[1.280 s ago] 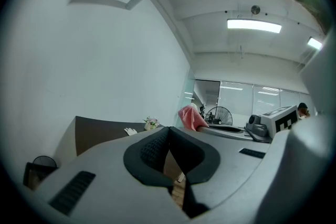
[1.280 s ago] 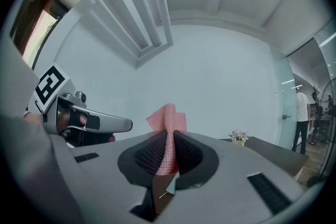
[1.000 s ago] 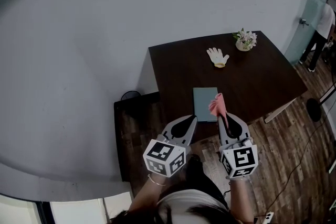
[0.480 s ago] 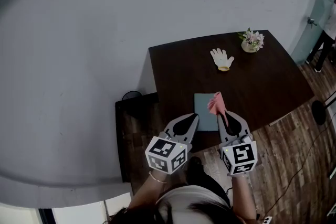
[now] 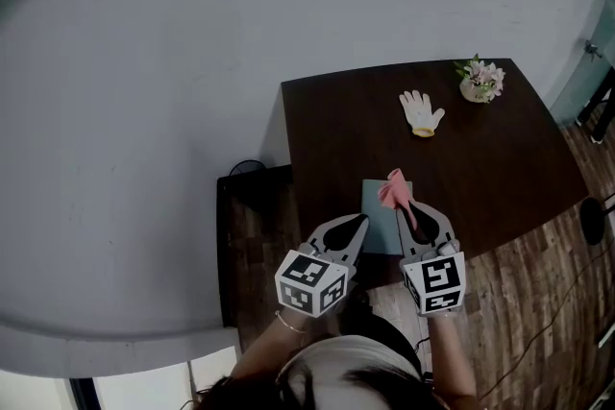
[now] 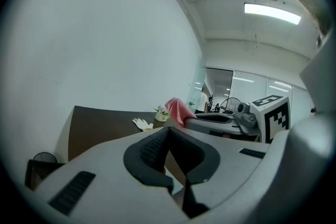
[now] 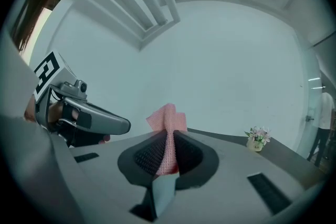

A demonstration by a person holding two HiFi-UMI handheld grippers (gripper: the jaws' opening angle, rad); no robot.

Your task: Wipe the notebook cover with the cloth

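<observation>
A teal notebook [image 5: 382, 206] lies flat near the front edge of the dark wooden table [image 5: 480, 158]. My right gripper [image 5: 410, 209] is shut on a pink cloth [image 5: 396, 190], which sticks up from its jaws above the notebook's right part. The same cloth [image 7: 168, 134] shows pinched between the pads in the right gripper view. My left gripper [image 5: 357, 223] hovers at the notebook's near left corner, jaws closed together with nothing between them. In the left gripper view the cloth [image 6: 178, 110] and the right gripper appear off to the right.
A white work glove [image 5: 421, 111] lies at the back of the table, and a small pot of flowers [image 5: 480, 79] stands at the back right corner. A low dark shelf [image 5: 255, 235] sits left of the table. Wooden floor with cables lies to the right.
Both grippers have barely shifted over the notebook's near end; the head camera has swung, sliding the table rightward and slightly down in view. The cloth stays pinched in the right gripper.
</observation>
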